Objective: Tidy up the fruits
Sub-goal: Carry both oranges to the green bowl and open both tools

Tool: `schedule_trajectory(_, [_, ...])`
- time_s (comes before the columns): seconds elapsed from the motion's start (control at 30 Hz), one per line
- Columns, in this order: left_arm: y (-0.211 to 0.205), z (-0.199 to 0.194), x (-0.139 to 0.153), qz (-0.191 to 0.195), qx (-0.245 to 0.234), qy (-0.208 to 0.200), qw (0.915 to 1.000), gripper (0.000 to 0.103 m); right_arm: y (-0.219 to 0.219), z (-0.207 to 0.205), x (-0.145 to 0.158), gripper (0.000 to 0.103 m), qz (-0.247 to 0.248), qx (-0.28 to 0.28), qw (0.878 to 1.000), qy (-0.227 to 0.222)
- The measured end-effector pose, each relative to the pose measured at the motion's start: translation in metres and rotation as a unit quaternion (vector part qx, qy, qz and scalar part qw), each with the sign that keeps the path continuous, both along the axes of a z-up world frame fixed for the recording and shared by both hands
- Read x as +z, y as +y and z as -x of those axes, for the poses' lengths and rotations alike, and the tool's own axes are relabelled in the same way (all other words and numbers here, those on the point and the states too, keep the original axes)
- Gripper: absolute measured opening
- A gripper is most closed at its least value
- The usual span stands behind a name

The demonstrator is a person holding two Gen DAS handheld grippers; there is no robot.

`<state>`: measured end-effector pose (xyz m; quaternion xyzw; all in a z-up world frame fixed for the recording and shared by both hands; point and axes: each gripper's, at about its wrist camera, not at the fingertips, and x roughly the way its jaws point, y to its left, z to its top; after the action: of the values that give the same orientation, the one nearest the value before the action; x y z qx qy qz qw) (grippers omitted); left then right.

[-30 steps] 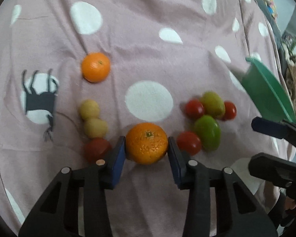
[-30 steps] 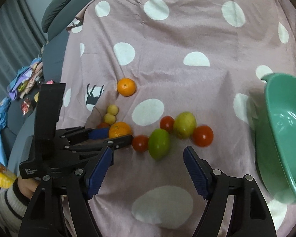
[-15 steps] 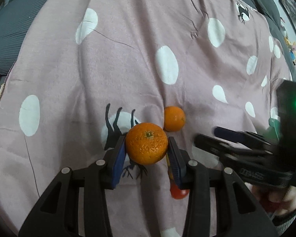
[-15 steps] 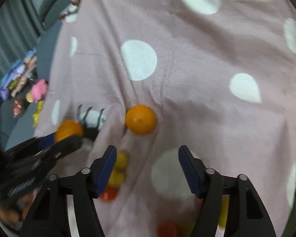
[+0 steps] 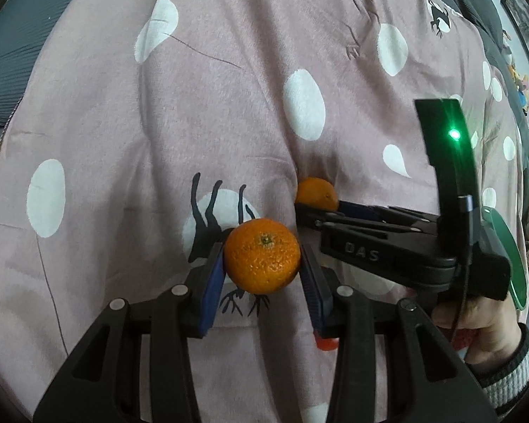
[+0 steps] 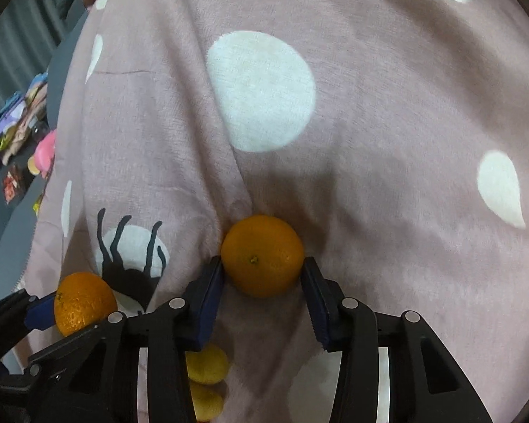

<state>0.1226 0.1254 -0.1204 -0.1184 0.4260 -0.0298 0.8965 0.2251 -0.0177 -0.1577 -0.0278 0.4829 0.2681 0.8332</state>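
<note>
Much is being hidden by the two tools: in the right wrist view two small yellow fruits [image 6: 208, 368] are being half covered below the tongs at 6 o'clock, the lower one cut off by the frame, and in the left wrist view only a sliver of a red fruit [image 5: 326, 343] is being shown under the right-hand finger. A green bowl [image 5: 508, 253] is being glimpsed edge-on at 3 o'clock, mostly masked by the other tool and the person's hand [image 5: 476, 320] gripping it. Two oranges are being counted. The first orange [image 5: 262, 256] is being clamped between the blue pads of the left tongs [image 5: 262, 275], set narrow and held clear above the deer print [image 5: 211, 225] on the pink dotted blanket [image 5: 229, 105]; the same fruit is being seen at 8 o'clock in the right wrist view. The second orange [image 6: 262, 255] is being left lying on the blanket in a fold, between the pads of the right tongs [image 6: 262, 282], whose jaws have just been closing around it; the left pad is being seen touching its skin, while a thin gap is being left at the right pad, so a firm grip cannot be told.
</note>
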Motion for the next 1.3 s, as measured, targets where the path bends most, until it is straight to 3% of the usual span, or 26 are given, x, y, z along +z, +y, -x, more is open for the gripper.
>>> schedule_trajectory(0.5, [-0.042,0.05,0.025,-0.015,-0.03,0.005,0.9994,0.041,-0.085,0.098,0.056,0.046,-0.027,-0.036,0.998,-0.05])
schedule_trajectory(0.8, [-0.092,0.068,0.036,-0.009,-0.087,0.006,0.9962,0.041,-0.135,0.143,0.076,0.046,-0.015,-0.084,0.992,-0.096])
schedule_trajectory(1.03, [-0.15,0.06,0.052,-0.001,-0.161,-0.006,0.9869,0.041,-0.19,0.162,0.088,0.046,-0.012,-0.142,0.982,-0.122])
schedule_trajectory(1.3, [-0.227,0.035,0.068,-0.011,-0.247,-0.028,0.9684,0.041,-0.249,0.168,0.092,0.046,-0.01,-0.216,0.965,-0.15])
